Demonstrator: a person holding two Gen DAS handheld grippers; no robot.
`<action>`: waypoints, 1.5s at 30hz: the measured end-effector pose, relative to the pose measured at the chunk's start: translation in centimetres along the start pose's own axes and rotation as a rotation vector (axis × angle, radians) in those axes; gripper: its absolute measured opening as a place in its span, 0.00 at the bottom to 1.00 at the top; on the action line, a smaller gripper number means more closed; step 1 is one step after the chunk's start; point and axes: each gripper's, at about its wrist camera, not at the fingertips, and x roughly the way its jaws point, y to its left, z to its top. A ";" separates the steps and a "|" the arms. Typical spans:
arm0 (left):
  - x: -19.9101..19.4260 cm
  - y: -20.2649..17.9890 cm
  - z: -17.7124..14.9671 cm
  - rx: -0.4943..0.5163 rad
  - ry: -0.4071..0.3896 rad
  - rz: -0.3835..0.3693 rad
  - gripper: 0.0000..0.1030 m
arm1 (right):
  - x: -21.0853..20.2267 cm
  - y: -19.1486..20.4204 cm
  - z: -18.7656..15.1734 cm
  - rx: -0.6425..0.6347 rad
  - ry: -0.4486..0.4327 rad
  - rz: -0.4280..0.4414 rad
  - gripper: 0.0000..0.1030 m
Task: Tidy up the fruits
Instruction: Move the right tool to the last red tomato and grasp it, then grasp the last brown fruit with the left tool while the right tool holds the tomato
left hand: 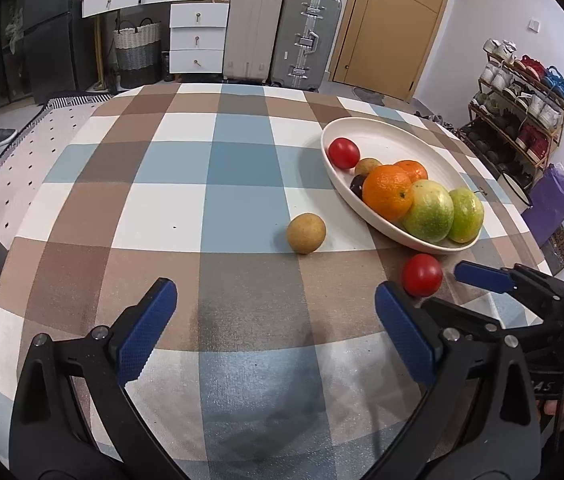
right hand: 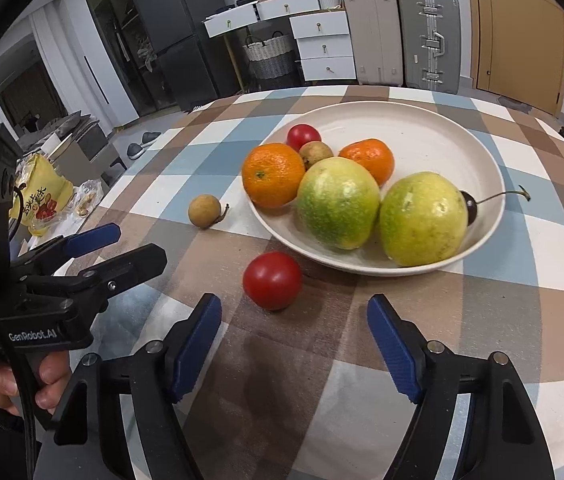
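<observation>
A white bowl (right hand: 421, 128) on the checked tablecloth holds two oranges (right hand: 273, 174), two green-yellow fruits (right hand: 337, 204), a red tomato (right hand: 303, 136), a small brown fruit and a dark cherry. A loose red tomato (right hand: 272, 280) lies on the cloth just in front of my open, empty right gripper (right hand: 293, 312). A small brown longan (right hand: 204, 211) lies left of the bowl. In the left wrist view the longan (left hand: 305, 233) is ahead of my open, empty left gripper (left hand: 276, 300), and the loose tomato (left hand: 421, 275) sits between the right gripper's fingers (left hand: 481, 276).
The checked tablecloth (left hand: 162, 200) covers a round table. Snack bags (right hand: 38, 200) lie on a low surface to the left. Suitcases (left hand: 282, 28), white drawers, a shoe rack (left hand: 521, 100) and a door stand beyond the table.
</observation>
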 end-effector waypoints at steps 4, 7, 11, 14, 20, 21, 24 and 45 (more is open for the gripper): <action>-0.1 0.1 0.0 0.002 -0.010 -0.002 0.96 | 0.5 0.6 0.2 -0.018 -0.001 -0.010 0.66; -0.1 0.3 -0.1 -0.005 -0.010 -0.005 0.96 | 0.7 0.9 0.3 -0.023 -0.001 -0.004 0.60; 0.1 0.5 -0.1 -0.015 -0.002 -0.007 0.96 | 0.9 1.4 0.4 -0.045 -0.006 -0.005 0.52; 0.1 0.5 -0.1 -0.015 -0.001 -0.007 0.96 | 1.1 1.8 0.4 -0.067 -0.009 0.004 0.42; 0.4 0.5 -0.2 -0.015 0.004 0.001 0.96 | 0.9 1.5 0.2 -0.063 -0.019 0.047 0.31; 0.4 0.5 -0.2 -0.016 -0.001 0.011 0.96 | 0.8 1.4 0.2 -0.060 -0.026 0.051 0.31; 0.3 0.5 -0.1 -0.024 -0.011 0.012 0.96 | 0.5 1.4 0.1 -0.059 -0.038 0.054 0.31; 4.5 -1.5 2.3 0.042 0.048 0.051 0.72 | -2.9 0.2 -0.6 -0.044 -0.089 0.042 0.31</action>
